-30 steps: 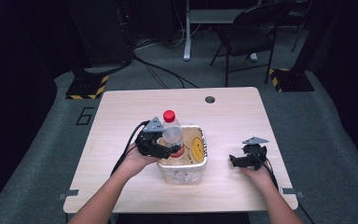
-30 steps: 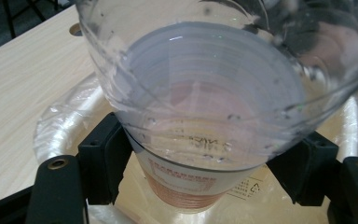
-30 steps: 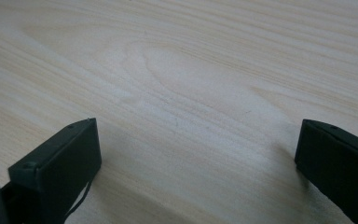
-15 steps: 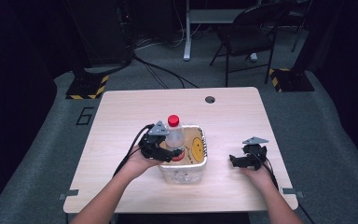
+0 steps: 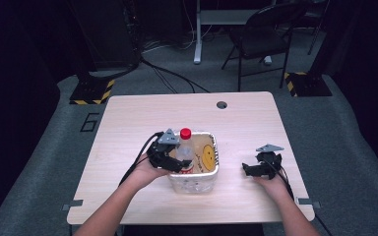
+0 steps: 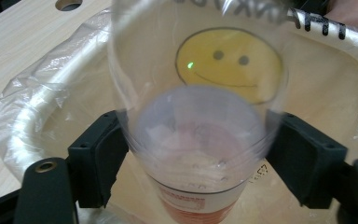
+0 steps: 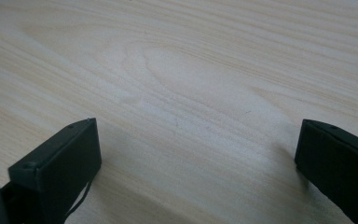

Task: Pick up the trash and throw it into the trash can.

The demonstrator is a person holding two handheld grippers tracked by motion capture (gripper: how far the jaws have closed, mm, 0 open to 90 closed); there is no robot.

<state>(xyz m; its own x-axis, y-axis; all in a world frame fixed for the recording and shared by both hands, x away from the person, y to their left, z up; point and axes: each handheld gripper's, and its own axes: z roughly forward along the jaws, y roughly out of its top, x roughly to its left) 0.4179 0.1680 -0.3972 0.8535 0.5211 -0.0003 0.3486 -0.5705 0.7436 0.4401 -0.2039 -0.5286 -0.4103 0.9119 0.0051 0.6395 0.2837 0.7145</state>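
Over the lined bin point(image 5: 211, 169), my left gripper point(image 5: 170, 160) pinches the clear bottle point(image 5: 184, 152) upright between its jaws. My right gripper point(image 5: 261, 167) rests on the desk point(image 5: 128, 123), jaws spread.

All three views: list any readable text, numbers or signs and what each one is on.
"6": painted on the floor left of the table.
Smiley face, a sign and not words: on the bag lining the bin.
Black capitals along the bag's rim: partly cut off and warped, not readable.
Red label on the bottle: print too blurred to read.
Right gripper view: no text.
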